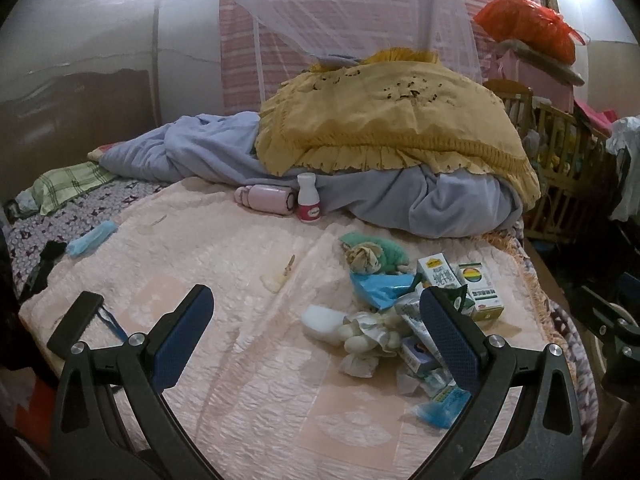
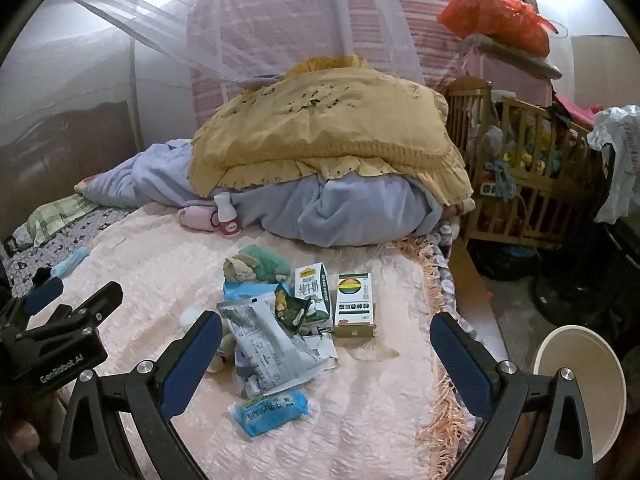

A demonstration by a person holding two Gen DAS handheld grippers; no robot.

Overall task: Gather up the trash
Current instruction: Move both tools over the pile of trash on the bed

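Across the bed lies a pale pink quilted bedspread [image 2: 360, 420], with a heap of blue blanket [image 2: 340, 216] at its far end under a yellow frilled cover [image 2: 320, 136]; a wooden crib [image 2: 520, 184] stands beside the bed on the right. On the floor at the right edge sits a white bin [image 2: 588, 392]. Both grippers hover above the spread with nothing between their fingers — the left gripper [image 1: 316, 336] and the right gripper [image 2: 326, 356] each have their blue-padded jaws spread wide. The trash lies in a loose cluster near the bed's right side: a grey printed wrapper [image 2: 268, 344] on top, a milk carton [image 2: 314, 288] and a green-and-white medicine box [image 2: 354, 300] standing side by side just behind it, a blue tissue pack [image 2: 270, 408] nearest the right camera, and crumpled tissues [image 1: 360, 340] on the cluster's left. A small green soft toy [image 2: 256, 264] lies at the far end of the pile. Farther back, a white bottle [image 1: 308, 198] stands against the blanket, touching a pink roll [image 1: 264, 198]. Well apart to the left lies a blue face mask [image 1: 90, 238].
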